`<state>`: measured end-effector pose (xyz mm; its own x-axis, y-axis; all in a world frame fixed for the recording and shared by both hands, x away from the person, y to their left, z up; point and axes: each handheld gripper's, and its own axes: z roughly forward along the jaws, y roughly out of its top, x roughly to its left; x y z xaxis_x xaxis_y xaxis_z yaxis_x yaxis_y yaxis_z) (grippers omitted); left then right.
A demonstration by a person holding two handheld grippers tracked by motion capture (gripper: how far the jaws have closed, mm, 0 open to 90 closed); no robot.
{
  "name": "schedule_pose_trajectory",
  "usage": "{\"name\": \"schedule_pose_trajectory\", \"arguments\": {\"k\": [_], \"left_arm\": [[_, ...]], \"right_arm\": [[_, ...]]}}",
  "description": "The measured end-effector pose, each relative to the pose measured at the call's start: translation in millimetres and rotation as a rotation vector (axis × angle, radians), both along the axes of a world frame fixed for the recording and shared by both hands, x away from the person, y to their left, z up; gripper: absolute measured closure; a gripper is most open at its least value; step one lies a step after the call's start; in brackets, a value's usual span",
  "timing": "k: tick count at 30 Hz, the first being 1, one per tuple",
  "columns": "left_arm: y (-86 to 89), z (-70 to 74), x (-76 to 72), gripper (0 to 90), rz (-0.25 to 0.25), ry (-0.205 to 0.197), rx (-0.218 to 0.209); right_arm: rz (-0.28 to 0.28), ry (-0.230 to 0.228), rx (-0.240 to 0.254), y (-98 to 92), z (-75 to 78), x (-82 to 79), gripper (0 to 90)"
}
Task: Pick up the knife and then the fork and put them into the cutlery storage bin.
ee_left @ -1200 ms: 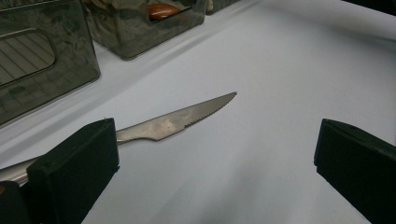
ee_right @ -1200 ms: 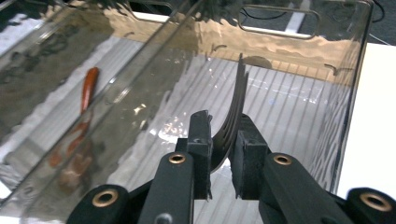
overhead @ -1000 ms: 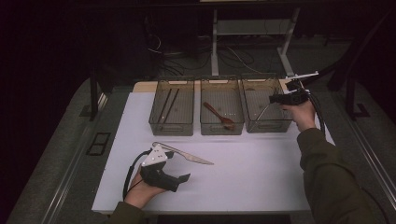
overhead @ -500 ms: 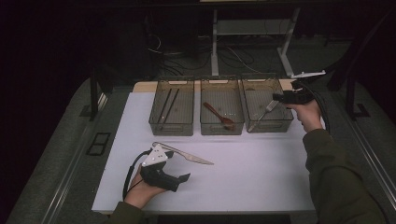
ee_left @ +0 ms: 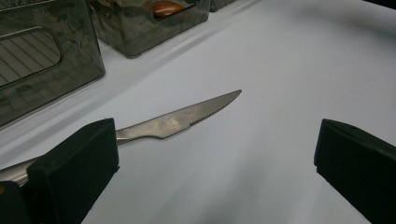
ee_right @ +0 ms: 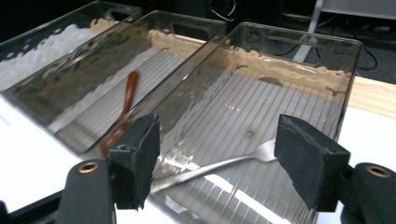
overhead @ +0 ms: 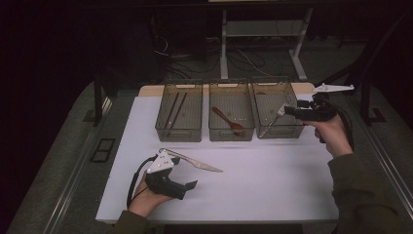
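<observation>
The right gripper [overhead: 288,110] hangs at the right-hand rim of the smoky clear plastic bin on the right [overhead: 265,103], held level in the person's right hand [overhead: 332,134]. Its jaws have just been opening and now stand apart with nothing pressed between the pads. In the right gripper view the silver metal fork [ee_right: 224,163] lies just ahead of and below the jaws, resting on the ribbed floor of that bin, its handle slanting up toward the bin's near wall. To the left of the jaws in that view, the middle bin [ee_right: 98,79] of the same smoky plastic holds a reddish-brown wooden spoon [ee_right: 122,109]. Farther from this gripper, in the high view, the leftmost bin [overhead: 179,111] carries a pair of dark chopsticks [overhead: 174,108].

The left gripper [overhead: 187,185] rests on the white surface [overhead: 272,185] in the person's left hand [overhead: 146,197], jaws spread wide and empty. A silver steel table knife with a serrated blade [ee_left: 187,118] lies flat on the surface just in front of it. In the left gripper view the handle end passes behind the left jaw, while the tip points out into the gap between the jaws. Whether that jaw touches the handle cannot be told.
</observation>
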<state>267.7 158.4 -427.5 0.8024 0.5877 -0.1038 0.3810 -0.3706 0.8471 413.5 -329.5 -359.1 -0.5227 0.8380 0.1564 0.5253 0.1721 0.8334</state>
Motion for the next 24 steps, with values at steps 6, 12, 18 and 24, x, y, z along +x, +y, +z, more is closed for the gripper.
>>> {"name": "schedule_pose_trajectory", "arguments": {"k": [6, 12, 18, 24], "left_arm": [[-0.2, 0.3, -0.4, 0.0, -0.004, -0.004, 0.005], [0.9, 0.8, -0.2, 0.0, 0.005, -0.007, 0.001], [1.1, 1.1, 0.3, 0.0, 0.004, -0.008, 0.005], [1.1, 2.8, 0.5, 1.6, 0.008, -0.021, 0.009]], "right_arm": [[0.046, -0.020, -0.031, 11.2, -11.3, -31.5, 23.9], [0.077, -0.026, -0.005, 21.4, -26.6, -61.1, 19.1], [0.093, -0.029, -0.005, 30.3, -46.4, -89.8, 18.3], [0.125, -0.023, -0.006, 31.4, -60.1, -109.1, 17.1]]}}
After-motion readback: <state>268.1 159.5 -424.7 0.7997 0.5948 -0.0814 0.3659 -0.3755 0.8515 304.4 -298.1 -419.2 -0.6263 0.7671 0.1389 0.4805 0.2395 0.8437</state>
